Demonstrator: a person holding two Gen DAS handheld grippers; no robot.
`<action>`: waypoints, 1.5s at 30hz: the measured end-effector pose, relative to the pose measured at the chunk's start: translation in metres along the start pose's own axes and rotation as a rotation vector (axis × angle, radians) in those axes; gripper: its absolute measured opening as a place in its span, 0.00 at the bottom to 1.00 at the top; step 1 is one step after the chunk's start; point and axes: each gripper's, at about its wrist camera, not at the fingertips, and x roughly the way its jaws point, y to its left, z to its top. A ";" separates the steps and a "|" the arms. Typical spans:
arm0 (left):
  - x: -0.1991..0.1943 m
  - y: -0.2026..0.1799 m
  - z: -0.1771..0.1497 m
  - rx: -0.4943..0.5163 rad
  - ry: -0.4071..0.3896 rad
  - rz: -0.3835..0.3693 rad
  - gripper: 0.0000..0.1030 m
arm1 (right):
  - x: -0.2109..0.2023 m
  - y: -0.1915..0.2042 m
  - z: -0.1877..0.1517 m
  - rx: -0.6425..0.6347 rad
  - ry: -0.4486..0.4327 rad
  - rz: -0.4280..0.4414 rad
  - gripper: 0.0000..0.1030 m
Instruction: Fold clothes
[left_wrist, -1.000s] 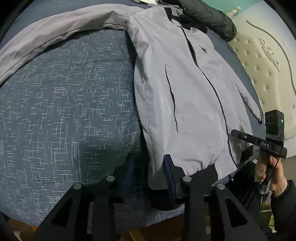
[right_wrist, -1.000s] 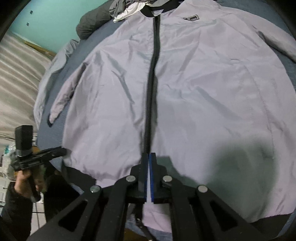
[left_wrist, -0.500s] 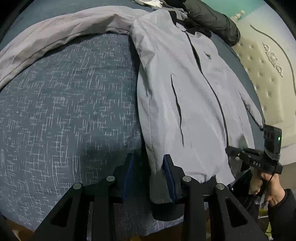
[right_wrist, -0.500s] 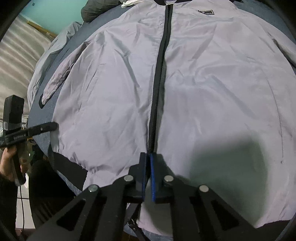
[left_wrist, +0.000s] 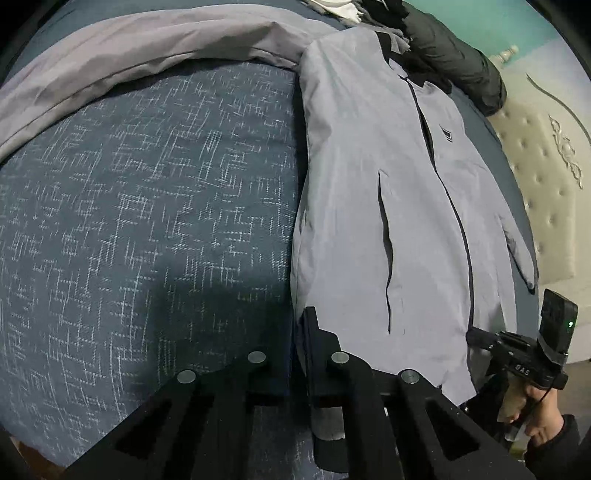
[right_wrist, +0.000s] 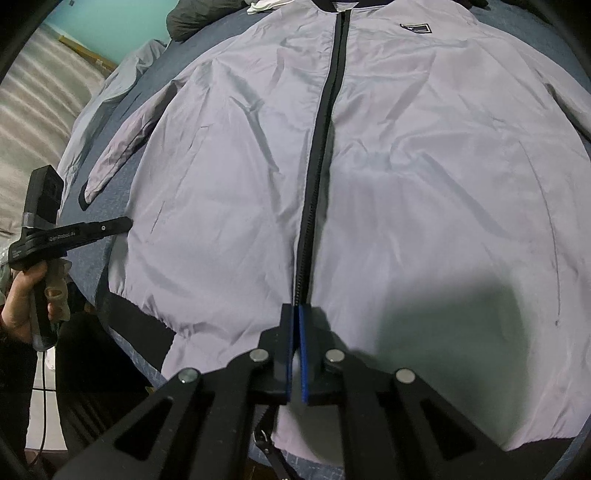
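Note:
A light grey zip-up jacket (left_wrist: 369, 192) (right_wrist: 406, 166) lies front up on a blue patterned bed (left_wrist: 147, 221). One sleeve (left_wrist: 129, 62) stretches far out to the side. The other sleeve (left_wrist: 517, 240) lies along the jacket's body. My left gripper (left_wrist: 301, 332) is at the jacket's lower side corner, its jaws closing with the hem edge pinched between them. It also shows in the right wrist view, with a hand (right_wrist: 26, 302) holding the left gripper (right_wrist: 125, 223). My right gripper (right_wrist: 295, 314) is shut on the cloth at the bottom of the black zipper (right_wrist: 321, 129).
A dark padded garment (left_wrist: 454, 55) and white cloth (left_wrist: 343, 7) lie piled beyond the collar. A cream tufted headboard (left_wrist: 546, 184) runs along one side of the bed. More grey fabric (right_wrist: 125, 70) hangs over the bed's other edge. The bed's near edge is just under both grippers.
My left gripper's jaws have gone from apart around the jacket's corner to pinched on it, and it has slid a little along the hem. The right gripper has stayed shut at the zipper.

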 end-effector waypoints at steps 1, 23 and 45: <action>-0.004 0.000 0.002 -0.004 -0.009 0.005 0.08 | 0.000 0.000 0.001 0.000 0.003 0.002 0.02; 0.040 0.008 0.118 -0.034 -0.103 -0.020 0.03 | 0.007 0.001 0.005 -0.008 0.037 0.005 0.02; -0.016 -0.045 0.092 0.136 -0.186 0.032 0.34 | -0.147 -0.115 0.046 0.229 -0.286 0.002 0.32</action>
